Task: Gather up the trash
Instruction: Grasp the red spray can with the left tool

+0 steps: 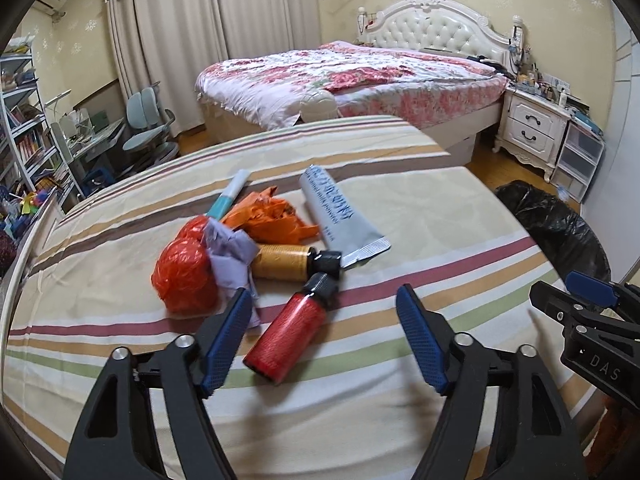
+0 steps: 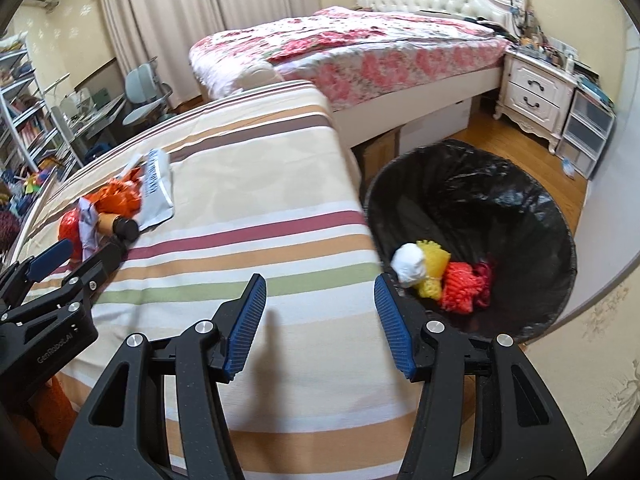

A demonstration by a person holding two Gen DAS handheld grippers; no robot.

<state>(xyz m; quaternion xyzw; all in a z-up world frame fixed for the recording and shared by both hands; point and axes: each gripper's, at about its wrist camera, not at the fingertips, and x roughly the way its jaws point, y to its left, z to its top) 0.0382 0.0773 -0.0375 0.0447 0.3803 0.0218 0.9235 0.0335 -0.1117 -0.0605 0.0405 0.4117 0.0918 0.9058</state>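
The letters "DAS" are read in white on the black body of the right gripper where it enters the left wrist view, and "GenRobot.AI" is read on the black body of the left gripper in the right wrist view. Blue print runs along the flattened grey squeeze tube, but it is too blurred to be made out.

The left gripper is held spread wide above the striped cloth-covered table. The red cylindrical bottle with a black cap lies on its side between the blue-padded fingers, nearer the left pad and not touched by either. Just beyond it the amber bottle with a black cap lies across, its cap just beside the red bottle's cap. The crumpled red plastic bag, the crumpled lilac paper, the crumpled orange plastic bag and the white and teal tube are heaped together behind, touching one another.

The right gripper is also spread, with nothing between its fingers, above the table's right edge. Just beside that edge the round bin lined with a black bag stands on the wooden floor; a white paper ball, yellow netting and red netting lie inside it. The cloth between heap and edge is bare.
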